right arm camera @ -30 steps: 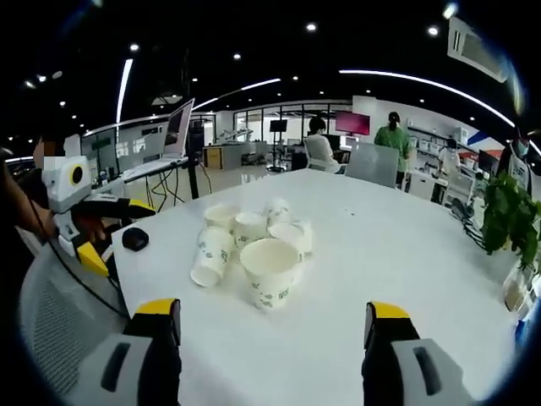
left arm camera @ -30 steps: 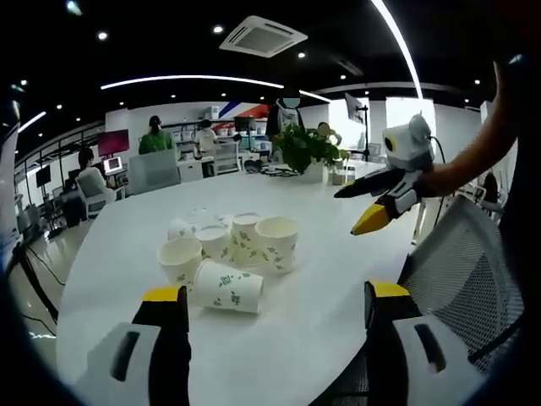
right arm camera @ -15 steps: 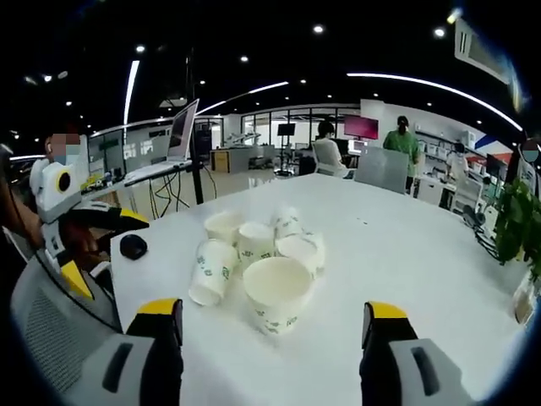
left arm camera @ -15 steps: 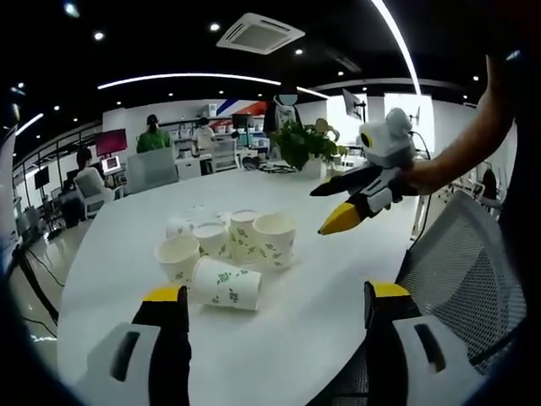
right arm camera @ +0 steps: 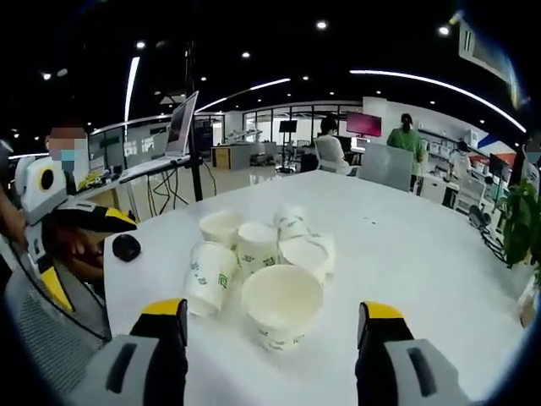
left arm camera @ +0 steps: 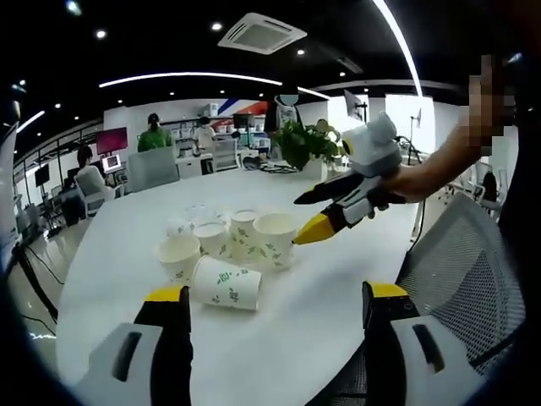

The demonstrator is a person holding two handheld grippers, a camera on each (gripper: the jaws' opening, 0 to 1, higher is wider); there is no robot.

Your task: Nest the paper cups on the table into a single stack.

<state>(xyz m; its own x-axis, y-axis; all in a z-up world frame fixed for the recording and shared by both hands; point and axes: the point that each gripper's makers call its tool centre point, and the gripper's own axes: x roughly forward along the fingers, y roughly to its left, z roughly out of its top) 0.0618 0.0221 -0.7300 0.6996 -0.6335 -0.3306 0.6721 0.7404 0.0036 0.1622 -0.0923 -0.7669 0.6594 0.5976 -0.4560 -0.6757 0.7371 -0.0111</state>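
Right gripper view: right gripper [right arm camera: 270, 334] has fingers [right arm camera: 165, 326] spread wide and holding nothing, with the nearest paper cup [right arm camera: 282, 306] standing between them just ahead of the tips, the rest of the cup cluster [right arm camera: 254, 245] loose on the counter [right arm camera: 406, 254] beyond it. Left gripper [left arm camera: 269, 317] is also wide and empty, well short of a tipped cup [left arm camera: 226, 283] ahead of its left finger. Judging by this, nothing is nested yet: 0 stacked, all cups left to do.

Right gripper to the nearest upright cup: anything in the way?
Nothing visible. The right gripper, jaws open, faces the nearest white paper cup with green print straight on, with bare white table between. The other cups sit behind and beside it.
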